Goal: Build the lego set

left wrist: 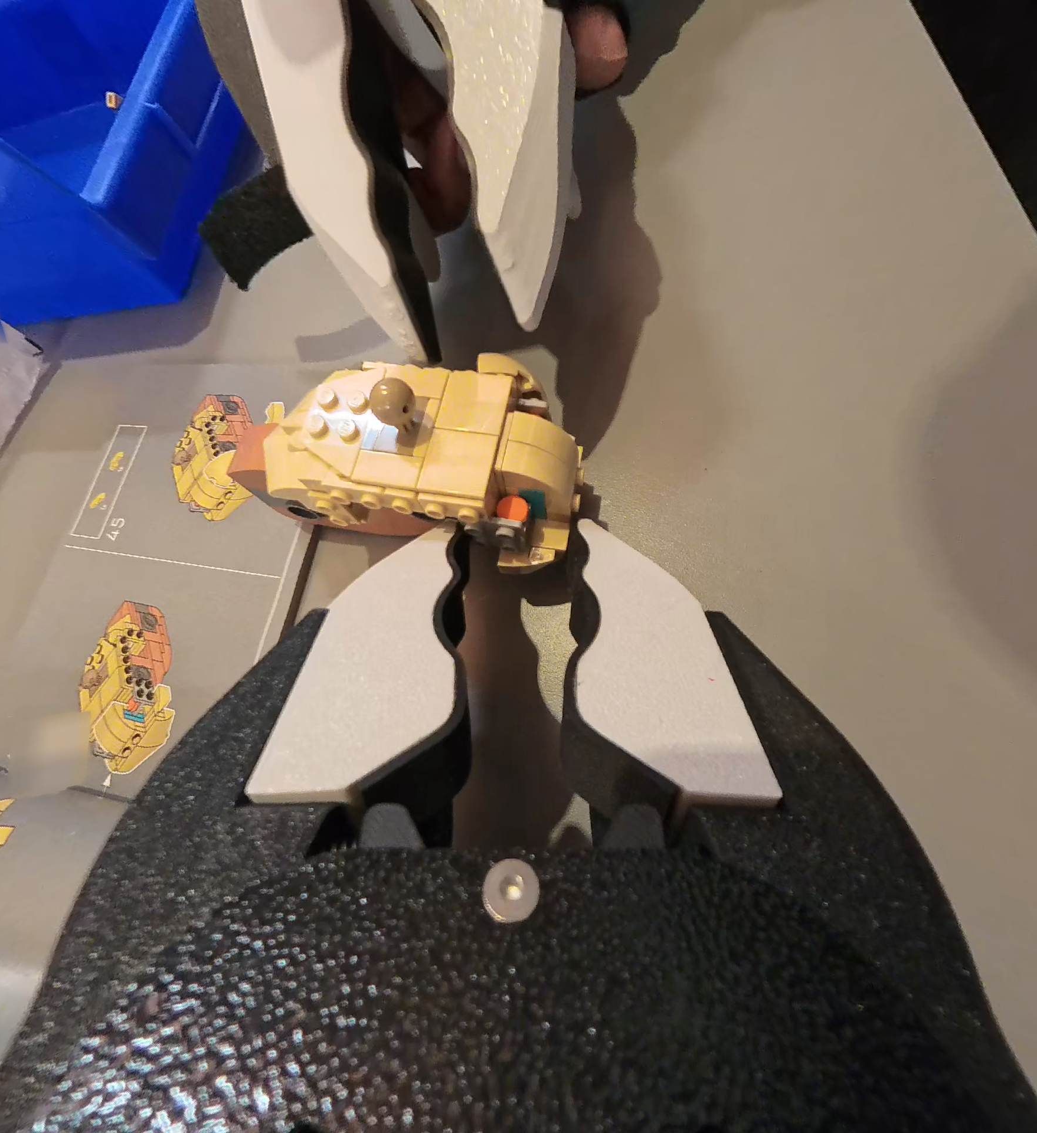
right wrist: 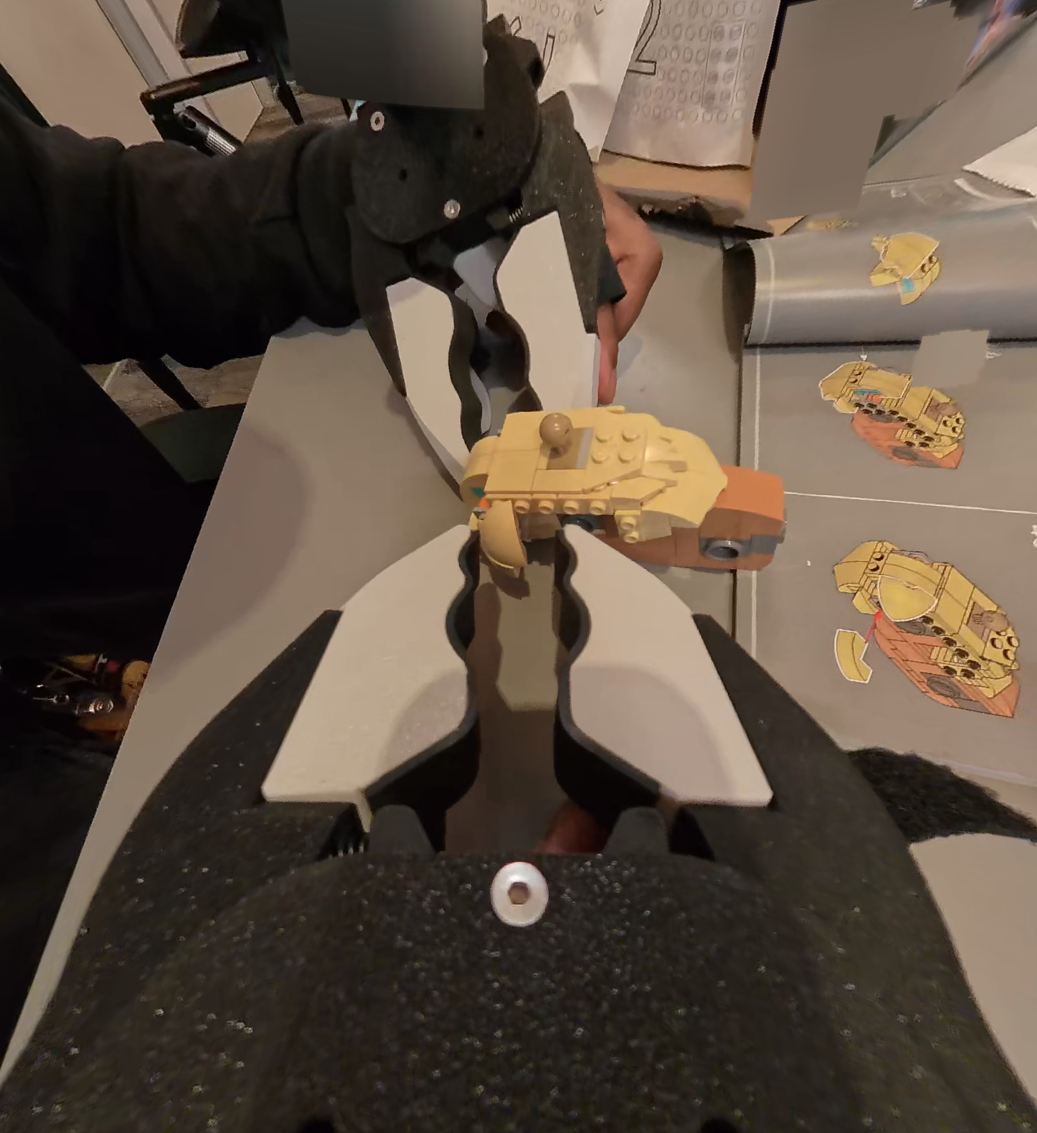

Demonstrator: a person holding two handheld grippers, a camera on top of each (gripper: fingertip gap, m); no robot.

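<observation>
A tan and brown brick model (left wrist: pixel 417 453) is at the middle of both views (right wrist: pixel 595 484), over the edge of a grey instruction sheet (left wrist: pixel 135 552). My left gripper (left wrist: pixel 519 536) is shut on the model's rear end, by an orange stud (left wrist: pixel 511 507); it also shows in the right wrist view (right wrist: pixel 491 429). My right gripper (right wrist: pixel 516 539) reaches in from the opposite side (left wrist: pixel 479 337). A tan domed piece (right wrist: pixel 500 539) on the model's side stands between its fingers, against the left pad. There is a gap to the right pad, so the gripper is open.
A blue bin (left wrist: pixel 74 153) stands behind the sheet. The grey table (right wrist: pixel 332 490) ends at an edge on the left of the right wrist view, with a person's dark sleeve (right wrist: pixel 135 245) above it. White printed paper bags (right wrist: pixel 675 92) and a rolled sheet (right wrist: pixel 871 294) lie at the back.
</observation>
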